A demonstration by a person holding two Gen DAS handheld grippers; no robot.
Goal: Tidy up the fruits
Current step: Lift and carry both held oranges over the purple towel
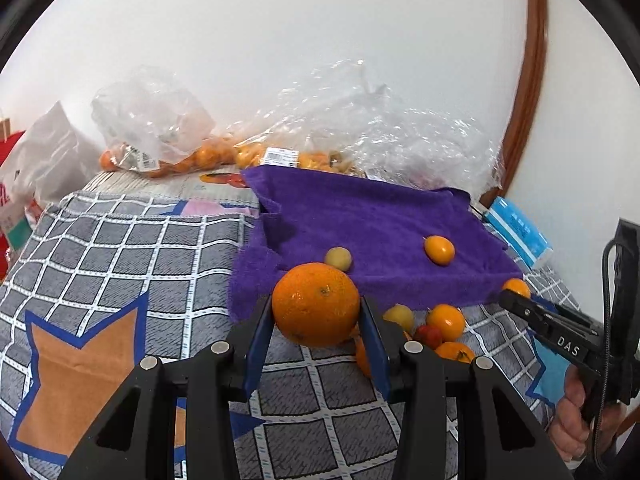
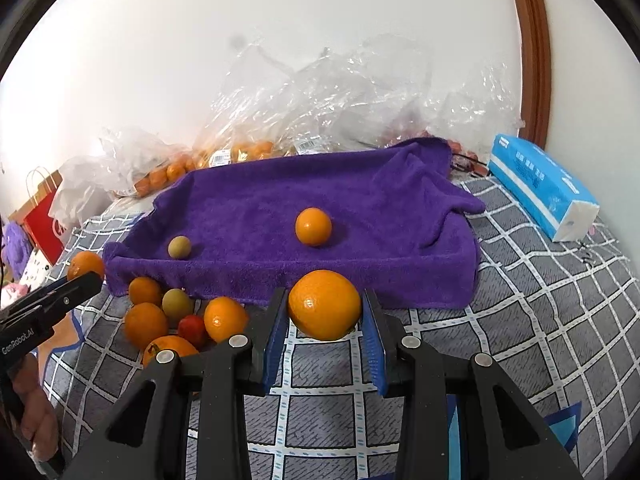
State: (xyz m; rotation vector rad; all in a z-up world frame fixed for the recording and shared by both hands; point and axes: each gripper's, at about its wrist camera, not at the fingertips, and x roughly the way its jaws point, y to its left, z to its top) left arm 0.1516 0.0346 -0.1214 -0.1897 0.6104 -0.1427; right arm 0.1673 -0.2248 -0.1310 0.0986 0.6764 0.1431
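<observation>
Both grippers are loaded rn. The left gripper (image 1: 316, 322) has its jaws pinching a big round orange with a pebbly skin (image 1: 316, 310), and the right gripper (image 2: 326, 318) has its jaws clamped on a smoother round orange (image 2: 324, 305). Both fruits sit across the widest part between the blue pads, prob so they don't squirt out sideways. Each is held up off the grey checked fabric cover (image 2: 540, 340), right in front of the purple fluffy towel-lined tray (image 2: 400, 220).

The tray looks like the sorting spot imo: a small orange citrus (image 2: 313, 226) and a little yellow-green round fruit (image 2: 179, 247) already sit in it, well apart from each other. The soft towel prob keeps stuff from rolling or bruising.

The loose pile of oranges and small fruits (image 2: 172, 320) is just beside the tray's front-left corner, w/ a small red one (image 2: 192, 329) in the middle, so plenty left to move. Crinkly clear plastic bags (image 2: 320, 100) w/ more oranges are behind the tray against the wall, and a blue tissue pack (image 2: 540, 188) lies off to the right.
</observation>
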